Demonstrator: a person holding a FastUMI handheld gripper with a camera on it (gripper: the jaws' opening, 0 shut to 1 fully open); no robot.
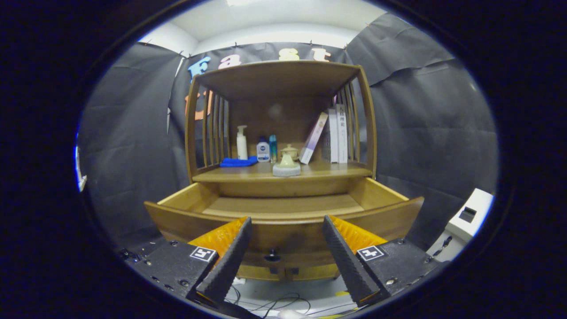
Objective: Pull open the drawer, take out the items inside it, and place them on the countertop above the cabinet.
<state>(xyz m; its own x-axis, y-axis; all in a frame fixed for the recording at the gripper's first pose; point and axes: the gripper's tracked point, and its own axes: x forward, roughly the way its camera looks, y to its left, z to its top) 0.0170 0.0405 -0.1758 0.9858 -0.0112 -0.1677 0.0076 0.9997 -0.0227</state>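
The wooden drawer of the cabinet stands pulled out toward me, and the part of its floor that I see is bare. Its front panel carries a small dark knob, which lies between my fingers and lower than their tips. My gripper is open, its tips level with the drawer's front rim and nothing held. On the countertop above the drawer sit a blue cloth, a white pump bottle, two small bottles, and a pale ceramic lidded pot near the front edge.
Several books lean at the right of the countertop, under the cabinet's top shelf. Slatted sides close the shelf space on both sides. A white device stands to the right of the cabinet. Cables lie on the floor below the drawer.
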